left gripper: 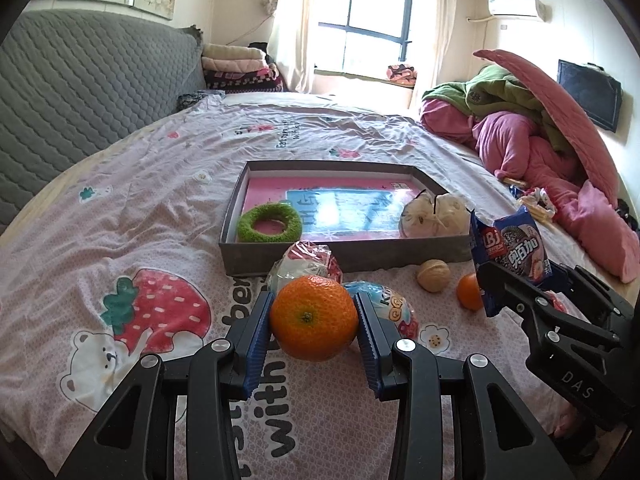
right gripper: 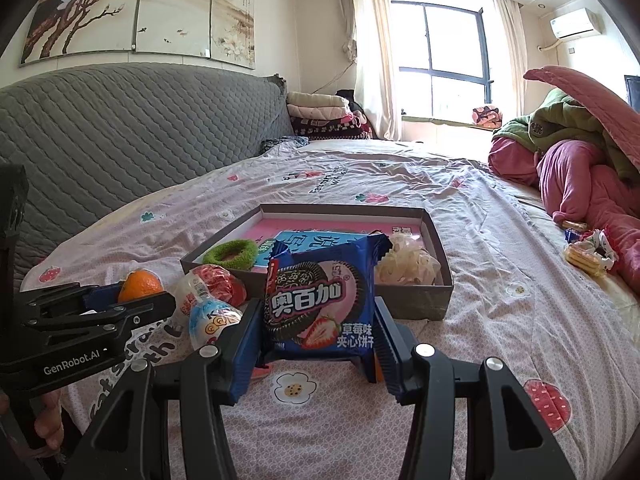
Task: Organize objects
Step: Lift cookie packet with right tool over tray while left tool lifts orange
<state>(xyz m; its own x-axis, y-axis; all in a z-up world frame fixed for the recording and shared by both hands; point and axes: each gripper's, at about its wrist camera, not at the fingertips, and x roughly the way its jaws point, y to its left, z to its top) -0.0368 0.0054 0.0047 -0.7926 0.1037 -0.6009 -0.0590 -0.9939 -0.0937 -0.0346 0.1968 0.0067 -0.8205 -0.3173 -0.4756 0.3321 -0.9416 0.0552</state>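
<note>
My left gripper (left gripper: 314, 318) is shut on an orange (left gripper: 314, 317) and holds it just above the bedsheet, in front of the grey box (left gripper: 344, 258). My right gripper (right gripper: 318, 322) is shut on a blue cookie packet (right gripper: 320, 300), held upright before the box (right gripper: 416, 300). The box holds a green ring (left gripper: 269, 223) and a white mesh pouch (left gripper: 434, 216). On the sheet by the box lie a red-and-white wrapped snack (left gripper: 306, 262), an egg-shaped candy (left gripper: 390, 312), a walnut (left gripper: 433, 275) and a second orange (left gripper: 469, 291).
The bed carries a pink patterned sheet (left gripper: 140, 216). A grey quilted headboard (left gripper: 80, 92) runs along the left. A pile of pink and green bedding (left gripper: 540, 132) lies at the right, with loose snack packets (right gripper: 586, 254) beside it. Folded blankets (left gripper: 236, 66) sit at the back.
</note>
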